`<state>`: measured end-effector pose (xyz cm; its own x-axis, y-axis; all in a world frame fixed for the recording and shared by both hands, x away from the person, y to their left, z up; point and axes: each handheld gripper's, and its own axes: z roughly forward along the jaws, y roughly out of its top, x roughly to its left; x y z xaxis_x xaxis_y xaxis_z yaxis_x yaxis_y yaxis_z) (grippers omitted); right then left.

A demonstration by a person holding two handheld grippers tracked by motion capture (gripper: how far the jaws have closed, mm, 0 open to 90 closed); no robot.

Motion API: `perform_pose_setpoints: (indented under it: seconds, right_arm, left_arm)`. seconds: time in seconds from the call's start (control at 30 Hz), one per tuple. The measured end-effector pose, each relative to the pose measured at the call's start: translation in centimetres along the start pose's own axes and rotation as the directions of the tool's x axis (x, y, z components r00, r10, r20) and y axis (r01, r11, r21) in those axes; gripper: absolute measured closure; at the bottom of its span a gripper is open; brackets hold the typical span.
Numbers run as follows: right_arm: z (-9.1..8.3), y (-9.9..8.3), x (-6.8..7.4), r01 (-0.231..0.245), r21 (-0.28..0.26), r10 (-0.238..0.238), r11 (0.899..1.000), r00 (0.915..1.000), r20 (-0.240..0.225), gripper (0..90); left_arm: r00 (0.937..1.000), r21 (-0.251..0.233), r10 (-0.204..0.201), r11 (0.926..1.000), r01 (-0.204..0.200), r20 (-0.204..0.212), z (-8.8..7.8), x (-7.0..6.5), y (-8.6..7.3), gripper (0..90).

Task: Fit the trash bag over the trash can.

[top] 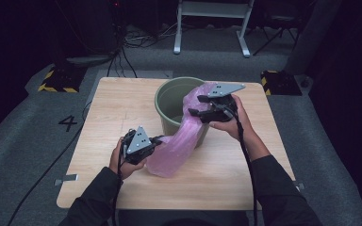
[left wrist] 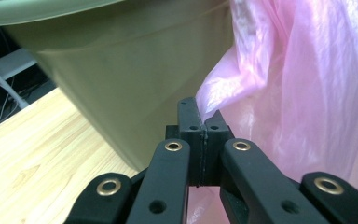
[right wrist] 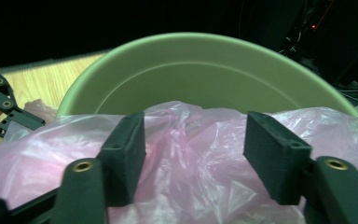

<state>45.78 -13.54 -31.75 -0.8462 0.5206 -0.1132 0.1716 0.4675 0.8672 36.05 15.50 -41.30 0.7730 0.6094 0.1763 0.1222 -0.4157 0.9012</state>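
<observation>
A pink plastic bag (top: 179, 141) drapes from the rim of an olive green bucket (top: 169, 101) down its outside onto the wooden table (top: 118, 108). My left gripper (top: 156, 140) is at the bag's lower end, on the table beside the bucket. In the left gripper view its jaws (left wrist: 200, 116) are pressed together, with pink film (left wrist: 307, 93) at the pads and the bucket wall (left wrist: 121, 84) just behind. My right gripper (top: 194, 106) hovers at the bucket's right rim. Its jaws (right wrist: 196, 140) stand apart over the crumpled bag (right wrist: 191, 154), not pinching it, and the bucket's inside (right wrist: 205, 70) lies beyond.
The table's left half and front edge are bare wood. Grey carpet surrounds the table. Cables (top: 122, 52) and a white frame (top: 212, 19) stand on the floor behind. Yellow-and-black blocks (top: 56, 80) sit near the table's far corners.
</observation>
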Motion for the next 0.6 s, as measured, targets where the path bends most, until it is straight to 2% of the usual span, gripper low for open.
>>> perform_pose_setpoints:
  seconds: [0.03, 0.13, 0.17, 0.23, 0.27, 0.37, 0.4, 0.43, 0.47, 0.5, 0.57, 0.6]
  right_arm:
    - [-0.5, 0.0, -0.5, -0.017, -0.023, 0.017, 1.000, 0.9998, -0.006, 36.0]
    - [-0.9, 0.0, -1.0, -0.043, -0.038, 0.042, 0.998, 0.9990, -0.010, 37.2]
    - [-1.0, 0.0, -1.4, -0.063, -0.033, 0.063, 0.997, 0.9980, 0.004, 42.0]
    - [-0.8, -0.1, -1.7, -0.075, -0.016, 0.075, 0.997, 0.9972, -0.002, 52.0]
    - [-0.8, -0.1, -1.7, -0.075, -0.016, 0.075, 0.997, 0.9972, -0.002, 52.0]
    - [-0.2, -0.3, -1.9, -0.093, 0.022, 0.094, 0.995, 0.9951, -0.031, 71.5]
    - [0.3, -0.4, -1.8, -0.095, 0.053, 0.097, 0.994, 0.9946, -0.037, 78.4]
    - [0.3, -0.4, -1.8, -0.095, 0.053, 0.097, 0.994, 0.9946, -0.037, 78.4]
    - [0.6, -0.5, -1.8, -0.093, 0.066, 0.096, 0.994, 0.9947, -0.039, 80.6]
    - [0.8, -0.5, -1.8, -0.089, 0.078, 0.091, 0.993, 0.9953, -0.033, 82.5]
    - [1.1, -0.6, -1.7, -0.073, 0.091, 0.077, 0.993, 0.9964, -0.037, 83.7]
    - [1.2, -0.6, -1.7, -0.074, 0.094, 0.077, 0.993, 0.9963, -0.037, 84.3]
  left_arm:
    - [1.0000, 0.000, -0.002, 1.0000, 0.002, -0.002, -0.2, 0.1, 0.0, 89.9]
    - [0.9999, -0.010, -0.003, 1.0000, 0.002, -0.010, -0.6, 0.3, -0.1, 89.9]
    - [0.9999, -0.009, -0.003, 1.0000, 0.003, -0.011, -0.7, 0.3, 0.0, 89.9]
    - [0.9999, -0.022, -0.004, 0.9997, 0.004, -0.015, -1.0, 0.3, 0.1, 90.0]
    - [0.9999, -0.022, -0.004, 0.9997, 0.004, -0.015, -1.0, 0.3, 0.1, 89.9]
    - [1.0000, -0.036, -0.009, 0.9993, 0.009, 0.001, -1.3, 0.2, 0.4, 89.8]
    - [0.9996, -0.045, -0.022, 0.9987, 0.022, 0.016, -1.5, 0.2, 0.7, 78.2]
    - [0.9996, -0.045, -0.022, 0.9987, 0.022, 0.016, -1.5, 0.2, 0.7, 70.1]
    - [0.9989, -0.053, -0.036, 0.9979, 0.037, 0.031, -1.5, 0.2, 0.9, 70.1]
    - [0.9984, -0.051, -0.042, 0.9977, 0.044, 0.038, -1.6, 0.2, 1.1, 60.9]
    - [0.9979, -0.051, -0.051, 0.9973, 0.053, 0.039, -1.8, 0.1, 1.7, 50.0]
    - [0.9979, -0.068, -0.061, 0.9957, 0.062, 0.024, -2.0, 0.0, 2.0, 43.7]
